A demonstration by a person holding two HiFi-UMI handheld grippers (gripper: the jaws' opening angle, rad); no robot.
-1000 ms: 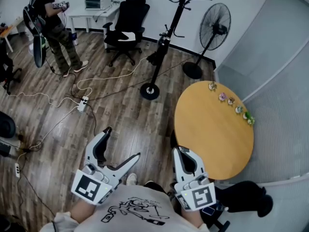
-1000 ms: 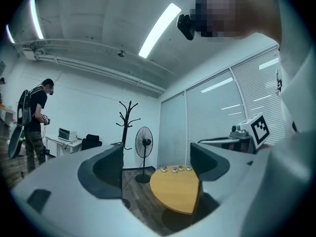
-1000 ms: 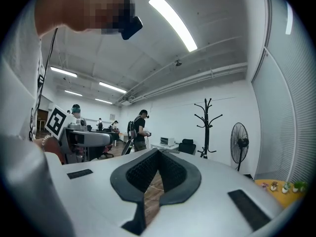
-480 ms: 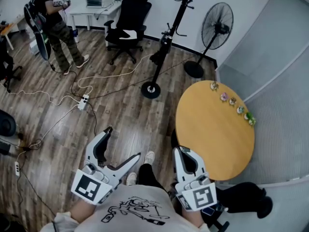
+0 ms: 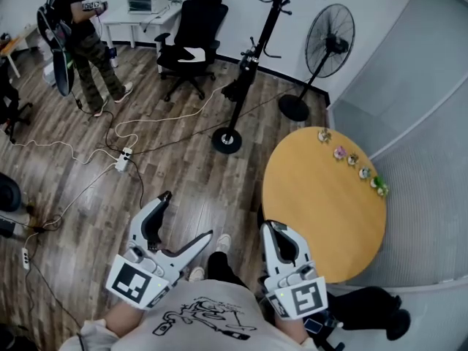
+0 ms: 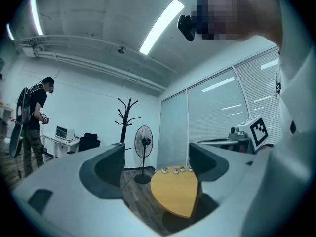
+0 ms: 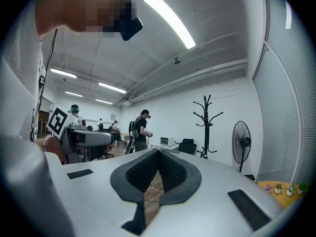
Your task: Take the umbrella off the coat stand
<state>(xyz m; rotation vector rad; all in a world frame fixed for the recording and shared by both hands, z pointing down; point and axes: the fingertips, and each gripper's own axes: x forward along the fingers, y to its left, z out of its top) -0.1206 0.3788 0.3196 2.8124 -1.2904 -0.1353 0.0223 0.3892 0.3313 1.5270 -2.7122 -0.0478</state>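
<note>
The black coat stand rises from a round base on the wood floor at the far side of the room. A dark folded umbrella hangs low on its pole. My left gripper is held near my body, far from the stand, open with nothing between its jaws. My right gripper is beside it, shut and empty. The coat stand shows small between the wide jaws of my left gripper. Beyond my right gripper, whose pads meet, the coat stand is far off.
A round wooden table with small figures along its far rim stands to my right. A pedestal fan is right of the stand, an office chair left of it. Cables and a power strip cross the floor. A person stands far left.
The room has shifted slightly in the head view and my shoe has come forward below the grippers. Both grippers keep their pose and state.
</note>
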